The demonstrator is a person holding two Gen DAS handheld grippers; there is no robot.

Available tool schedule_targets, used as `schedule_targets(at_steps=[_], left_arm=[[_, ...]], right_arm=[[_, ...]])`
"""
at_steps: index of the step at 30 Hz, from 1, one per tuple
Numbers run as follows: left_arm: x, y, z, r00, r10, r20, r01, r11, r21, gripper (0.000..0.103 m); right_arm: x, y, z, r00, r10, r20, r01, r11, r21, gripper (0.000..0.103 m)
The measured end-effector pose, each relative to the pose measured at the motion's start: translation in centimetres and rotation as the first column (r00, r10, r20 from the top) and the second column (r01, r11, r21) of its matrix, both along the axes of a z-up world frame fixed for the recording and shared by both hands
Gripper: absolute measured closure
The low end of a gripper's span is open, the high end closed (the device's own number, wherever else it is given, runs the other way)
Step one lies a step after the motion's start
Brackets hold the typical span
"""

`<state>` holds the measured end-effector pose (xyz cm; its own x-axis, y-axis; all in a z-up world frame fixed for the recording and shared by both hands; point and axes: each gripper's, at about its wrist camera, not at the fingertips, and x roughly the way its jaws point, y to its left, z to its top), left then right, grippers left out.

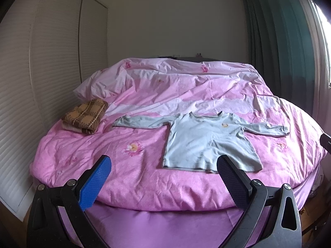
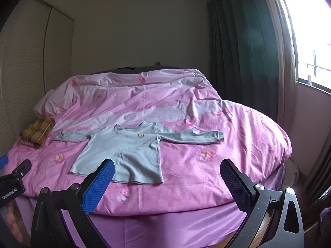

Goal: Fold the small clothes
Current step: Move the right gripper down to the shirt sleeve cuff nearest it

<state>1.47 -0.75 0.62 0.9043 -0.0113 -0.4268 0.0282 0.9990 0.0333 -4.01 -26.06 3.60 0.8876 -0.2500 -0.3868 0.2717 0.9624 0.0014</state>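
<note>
A: The little pale-blue shirt (image 1: 206,142) lies flat, face up, near the foot of the bed (image 1: 144,186), both sleeves spread wide, neck towards the pillows.

B: So we begin with a sleeve. Our left gripper (image 1: 163,177) hangs off the bed's edge, fingers spread wide, holding nothing; the right gripper (image 2: 167,181) likewise, wide apart and empty.

A: Then we each pinch a cuff only, top layer clear of the pink duvet (image 1: 134,107), or we drag bedding along.

B: Agreed. We bring each sleeve straight across the chest, keeping the hem square.

A: The brown plaid bundle (image 1: 84,116) sits just beyond the left cuff; we keep clear of it.
</note>
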Motion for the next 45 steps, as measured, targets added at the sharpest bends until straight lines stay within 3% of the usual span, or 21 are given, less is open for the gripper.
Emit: schedule_targets(at_steps=[14, 27, 36, 41, 45], left_arm=[[7.7, -6.8, 3.1, 0.995, -0.093, 0.019, 0.093, 0.996, 0.012, 0.0], [16.1, -16.2, 2.7, 0.982, -0.187, 0.027, 0.186, 0.982, 0.023, 0.0], [22.4, -22.4, 0.8, 0.979, -0.202, 0.024, 0.202, 0.979, -0.001, 0.0], [25.6, -25.6, -0.8, 0.98, -0.198, -0.006, 0.198, 0.98, 0.002, 0.0], [27.5, -27.7, -2.0, 0.98, -0.198, -0.023, 0.198, 0.98, 0.011, 0.0]], right_arm=[[5.6, -5.8, 1.8, 0.997, -0.078, 0.003, 0.078, 0.996, 0.035, 0.0], [12.6, -13.4, 1.5, 0.988, -0.155, 0.017, 0.154, 0.986, 0.065, 0.002], [18.0, -19.9, -1.0, 0.975, -0.221, -0.008, 0.221, 0.967, 0.125, 0.003], [20.9, -24.4, -3.6, 0.973, -0.23, -0.026, 0.23, 0.949, 0.216, 0.005], [23.3, -27.9, -6.6, 0.965, -0.246, -0.086, 0.261, 0.912, 0.316, 0.019]])
